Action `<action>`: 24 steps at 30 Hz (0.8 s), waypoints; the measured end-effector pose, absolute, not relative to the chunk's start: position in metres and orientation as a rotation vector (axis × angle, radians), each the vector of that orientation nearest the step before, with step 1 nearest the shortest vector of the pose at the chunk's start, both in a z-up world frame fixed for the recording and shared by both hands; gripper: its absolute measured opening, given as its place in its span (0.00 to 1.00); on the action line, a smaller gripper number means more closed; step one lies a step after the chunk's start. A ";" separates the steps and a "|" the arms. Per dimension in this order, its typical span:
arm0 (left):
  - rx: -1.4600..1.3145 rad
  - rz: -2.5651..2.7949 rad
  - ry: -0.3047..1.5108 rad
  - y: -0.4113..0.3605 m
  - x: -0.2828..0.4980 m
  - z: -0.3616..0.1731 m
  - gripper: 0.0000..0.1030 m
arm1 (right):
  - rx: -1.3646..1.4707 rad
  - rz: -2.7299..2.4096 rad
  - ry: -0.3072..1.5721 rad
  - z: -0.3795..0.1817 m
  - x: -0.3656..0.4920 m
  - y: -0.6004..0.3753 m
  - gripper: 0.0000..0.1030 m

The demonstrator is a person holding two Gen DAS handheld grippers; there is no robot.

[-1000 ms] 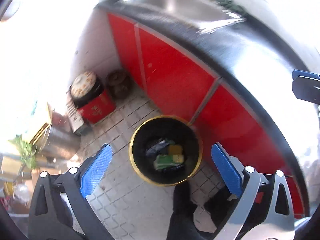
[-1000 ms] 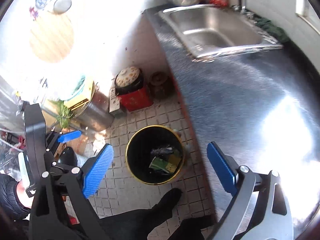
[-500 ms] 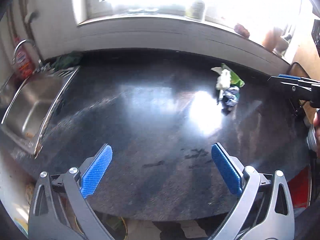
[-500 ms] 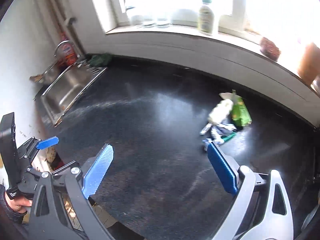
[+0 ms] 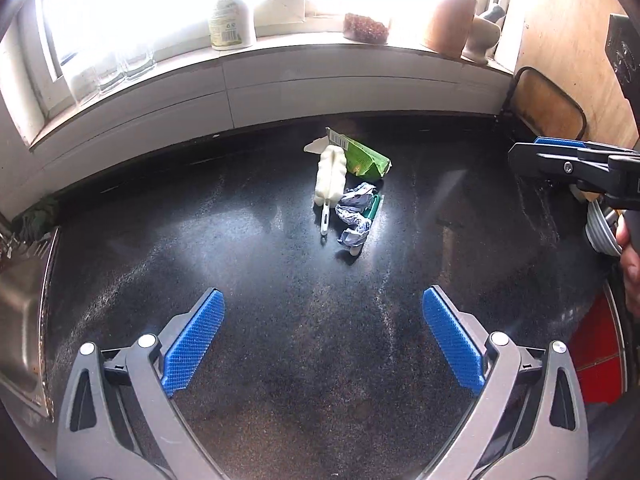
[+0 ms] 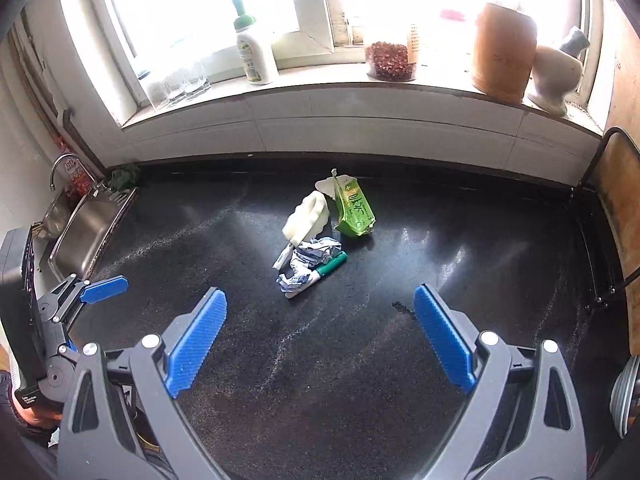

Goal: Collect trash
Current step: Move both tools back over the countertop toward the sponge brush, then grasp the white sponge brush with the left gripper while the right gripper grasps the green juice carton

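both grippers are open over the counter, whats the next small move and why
Probably ease the right gripper forward and down toward the crumpled paper, the nearest piece of the trash pile. Both the right and the left gripper are open and empty, well short of the pile, and the paper lies partly over the green marker.

A dark, speckled, glossy stone countertop spreads ahead of the fingers and beneath them, catching pale streaks of daylight. At its far edge rises a white panelled wall strip under a long white windowsill. Above that, bright overexposed windows. Far left of the fingers sits a stainless steel sink; far right, a brownish wooden wall.
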State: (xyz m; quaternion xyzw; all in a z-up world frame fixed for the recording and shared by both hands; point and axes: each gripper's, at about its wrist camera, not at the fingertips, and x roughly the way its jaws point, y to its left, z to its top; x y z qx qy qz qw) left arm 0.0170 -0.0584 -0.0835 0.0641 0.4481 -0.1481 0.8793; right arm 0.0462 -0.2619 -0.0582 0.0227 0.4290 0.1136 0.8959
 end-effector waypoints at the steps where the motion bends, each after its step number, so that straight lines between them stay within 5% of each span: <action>1: 0.133 -0.312 0.938 -0.061 0.023 -0.085 0.94 | 0.045 0.237 0.893 -0.059 0.050 -0.263 0.89; 24: 0.125 -0.368 1.106 -0.103 0.215 -0.185 0.94 | -0.009 0.356 1.134 -0.165 0.230 -0.267 0.82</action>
